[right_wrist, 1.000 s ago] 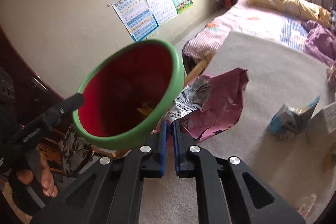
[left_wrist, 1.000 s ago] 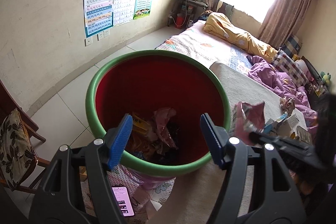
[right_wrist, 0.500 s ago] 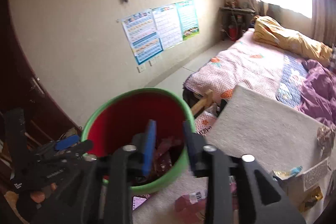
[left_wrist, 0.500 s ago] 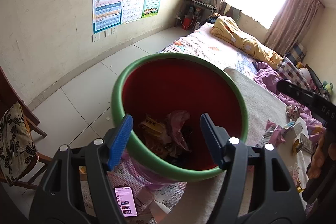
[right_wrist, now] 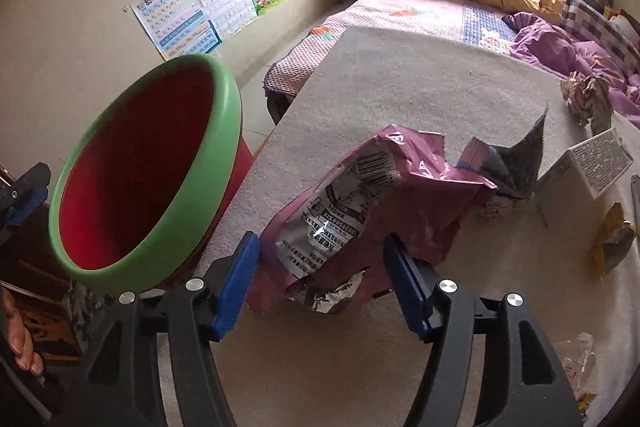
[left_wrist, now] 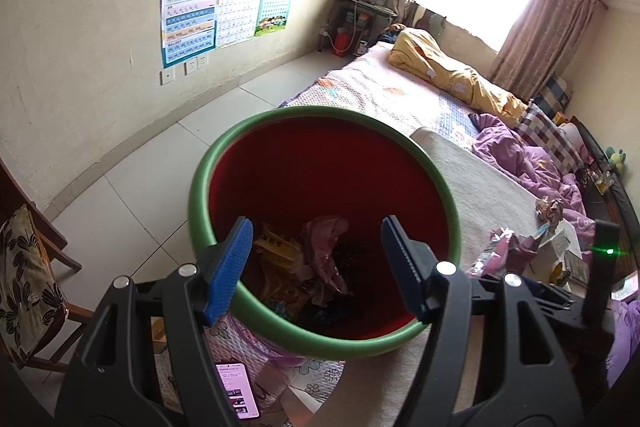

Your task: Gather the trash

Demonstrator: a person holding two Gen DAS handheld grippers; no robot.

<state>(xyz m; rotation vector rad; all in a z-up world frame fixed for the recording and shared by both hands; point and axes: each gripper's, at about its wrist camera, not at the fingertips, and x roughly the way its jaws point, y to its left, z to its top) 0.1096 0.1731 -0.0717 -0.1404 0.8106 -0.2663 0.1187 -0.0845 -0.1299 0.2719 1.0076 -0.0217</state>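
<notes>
Your left gripper (left_wrist: 316, 267) hangs over the green-rimmed red bin (left_wrist: 320, 341), fingers spread wide and empty, crumpled wrappers (left_wrist: 308, 267) lying at the bin's bottom. Beside the bin, your right gripper (right_wrist: 320, 279) has its fingers spread around a torn pink snack bag (right_wrist: 376, 203) on the beige blanket (right_wrist: 400, 87); a white carton (right_wrist: 588, 171) stands beyond the bag.

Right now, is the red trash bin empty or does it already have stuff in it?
Partly filled. The left wrist view shows crumpled wrappers at the bottom of the bin; its red walls above them are bare.
</notes>
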